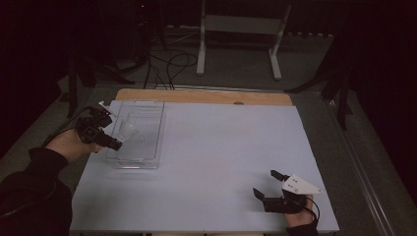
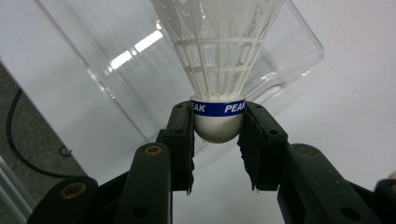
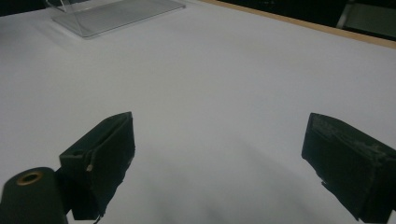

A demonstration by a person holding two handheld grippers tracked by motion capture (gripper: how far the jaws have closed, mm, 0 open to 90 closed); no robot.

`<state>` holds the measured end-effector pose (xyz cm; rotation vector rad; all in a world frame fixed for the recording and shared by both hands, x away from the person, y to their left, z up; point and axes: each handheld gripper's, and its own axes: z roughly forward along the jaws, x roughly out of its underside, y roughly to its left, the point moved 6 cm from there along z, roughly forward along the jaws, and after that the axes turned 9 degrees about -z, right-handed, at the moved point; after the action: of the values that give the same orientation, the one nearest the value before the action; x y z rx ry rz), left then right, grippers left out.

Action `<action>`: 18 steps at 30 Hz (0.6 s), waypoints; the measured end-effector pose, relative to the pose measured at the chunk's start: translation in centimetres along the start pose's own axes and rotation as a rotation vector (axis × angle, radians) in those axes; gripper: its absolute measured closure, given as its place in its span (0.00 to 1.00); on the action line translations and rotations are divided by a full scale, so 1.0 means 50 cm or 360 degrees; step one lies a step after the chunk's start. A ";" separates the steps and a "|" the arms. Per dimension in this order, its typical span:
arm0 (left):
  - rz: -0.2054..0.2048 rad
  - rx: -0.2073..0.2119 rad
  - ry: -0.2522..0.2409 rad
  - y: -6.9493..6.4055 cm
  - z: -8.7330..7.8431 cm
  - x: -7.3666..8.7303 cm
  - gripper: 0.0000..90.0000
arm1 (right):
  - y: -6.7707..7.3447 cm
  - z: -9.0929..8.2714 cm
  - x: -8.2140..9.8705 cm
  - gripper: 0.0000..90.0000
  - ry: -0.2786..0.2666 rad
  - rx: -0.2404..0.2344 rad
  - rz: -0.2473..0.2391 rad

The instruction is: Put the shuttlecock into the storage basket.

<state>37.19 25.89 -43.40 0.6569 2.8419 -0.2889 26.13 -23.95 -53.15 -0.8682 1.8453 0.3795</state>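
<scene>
A: Item one, left tool (image 2: 217, 140)?
B: Jaws pinched on the round white cork of a shuttlecock (image 2: 218, 70), just under its blue "PEAK" band. Skirt points away from the hand, out over a clear tray (image 2: 299, 46). Held by the cork, likely because the feathered skirt would crush.

A: Where is that in the scene?
B: Far left of the tabletop (image 1: 221, 147). In the high view the left tool (image 1: 114, 144) reaches in from the left edge and the shuttlecock (image 1: 127, 132) sits at the tray's (image 1: 155, 142) left wall, above or just inside it. Touching the floor of the tray or not, I cannot tell.

A: Item two, right tool (image 3: 219, 158)?
B: Jaws spread wide, nothing between them. In the high view it (image 1: 268, 189) rests low at the near right edge, well apart from the tray, the hand behind it. Parked, I'd judge, to leave the left side room.

A: Surroundings?
B: Pale sheet over the tabletop, wooden strip along the far edge. Beyond that, dark floor with cables (image 1: 167, 64) and a white stand (image 1: 236, 39).

A: Stage of work?
B: My guess, shuttlecock going into or coming out of the tray. Which one, the pictures don't settle.
</scene>
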 end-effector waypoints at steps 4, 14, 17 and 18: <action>-0.0040 -0.0036 0.0009 0.006 0.006 0.001 0.74 | 0.000 0.000 0.000 0.11 0.0002 0.0002 -0.0002; -0.0106 -0.0068 0.0001 0.011 0.026 0.002 0.74 | 0.000 0.002 0.003 0.11 0.0019 -0.0004 -0.0004; -0.0078 -0.0101 0.0008 0.012 0.041 0.005 0.74 | 0.001 0.002 0.002 0.11 0.0017 -0.0003 -0.0005; -0.0056 -0.0098 0.0003 0.012 0.045 0.006 0.74 | 0.001 0.002 0.002 0.11 0.0019 -0.0001 -0.0006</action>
<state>37.54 26.04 -45.73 0.5960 2.8538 -0.2060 26.14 -23.90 -53.28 -0.8761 1.8547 0.3734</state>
